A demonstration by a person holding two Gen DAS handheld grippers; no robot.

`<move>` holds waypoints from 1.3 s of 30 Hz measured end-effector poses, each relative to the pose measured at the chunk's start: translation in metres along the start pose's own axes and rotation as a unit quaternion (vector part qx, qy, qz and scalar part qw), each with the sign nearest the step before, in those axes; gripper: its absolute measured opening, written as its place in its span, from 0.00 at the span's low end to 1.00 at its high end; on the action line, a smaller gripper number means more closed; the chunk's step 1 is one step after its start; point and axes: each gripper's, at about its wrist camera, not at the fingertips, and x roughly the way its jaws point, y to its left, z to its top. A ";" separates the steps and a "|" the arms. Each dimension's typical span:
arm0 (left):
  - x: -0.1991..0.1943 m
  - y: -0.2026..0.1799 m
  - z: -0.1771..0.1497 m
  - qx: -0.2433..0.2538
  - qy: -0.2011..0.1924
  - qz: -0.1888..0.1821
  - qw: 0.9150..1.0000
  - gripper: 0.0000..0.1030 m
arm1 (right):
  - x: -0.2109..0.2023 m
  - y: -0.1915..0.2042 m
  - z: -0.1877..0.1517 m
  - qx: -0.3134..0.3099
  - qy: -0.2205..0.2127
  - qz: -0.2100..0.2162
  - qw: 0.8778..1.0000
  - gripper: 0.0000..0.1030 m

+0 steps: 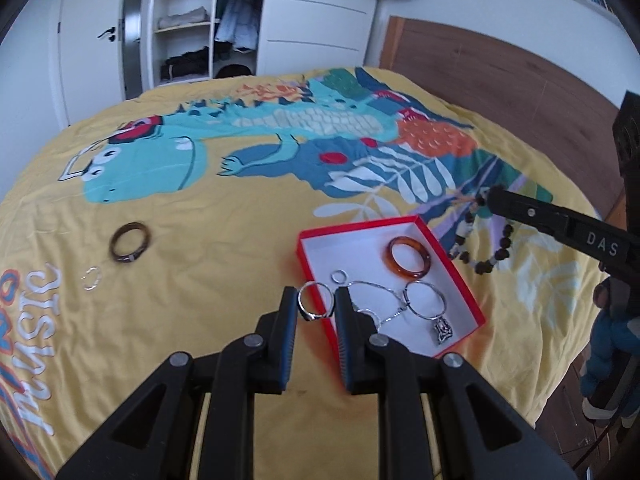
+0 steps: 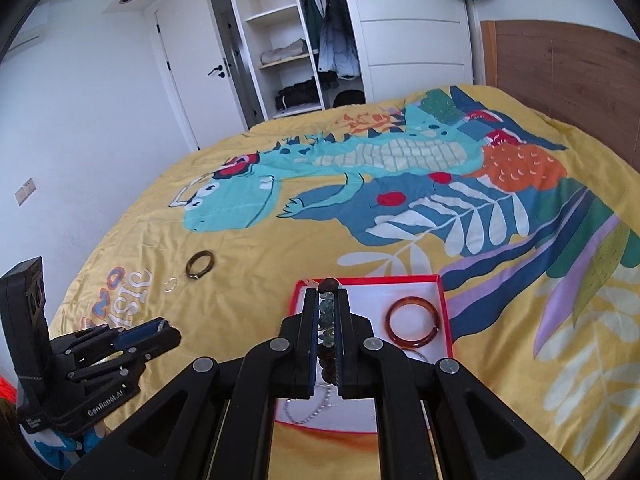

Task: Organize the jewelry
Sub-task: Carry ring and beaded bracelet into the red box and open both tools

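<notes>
My left gripper (image 1: 316, 300) is shut on a silver ring (image 1: 310, 315), held over the near left edge of a red box (image 1: 360, 226) with a white inside. In the box lie an amber bangle (image 1: 410, 258), a small ring (image 1: 340, 277), a silver chain (image 1: 384, 316) and a hoop with a pendant (image 1: 424, 300). My right gripper (image 2: 326, 294) is shut on a beaded bracelet (image 2: 327, 308), in front of the same box (image 2: 384, 279). In the left wrist view the bracelet (image 1: 480, 244) hangs from the right gripper (image 1: 494, 198) just right of the box.
A dark brown bangle (image 1: 130, 242) and a small silver ring (image 1: 92, 278) lie on the yellow dinosaur bedspread (image 1: 200, 220), left of the box. A wooden headboard (image 1: 500, 80) stands at the right; an open wardrobe (image 1: 188, 20) lies beyond the bed. The left gripper (image 2: 166, 330) shows at the lower left of the right wrist view.
</notes>
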 end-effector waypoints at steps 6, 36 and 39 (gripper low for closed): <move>0.061 -0.024 0.007 0.018 0.031 -0.007 0.999 0.17 | 0.044 -0.027 -0.005 0.018 0.019 0.012 1.000 0.07; 0.168 -0.035 -0.013 0.020 0.097 0.008 0.995 0.18 | 0.157 -0.069 -0.038 0.053 0.097 0.029 0.994 0.10; 0.168 -0.037 -0.014 0.023 0.101 0.011 0.995 0.18 | 0.153 -0.072 -0.041 0.054 0.098 0.024 0.993 0.10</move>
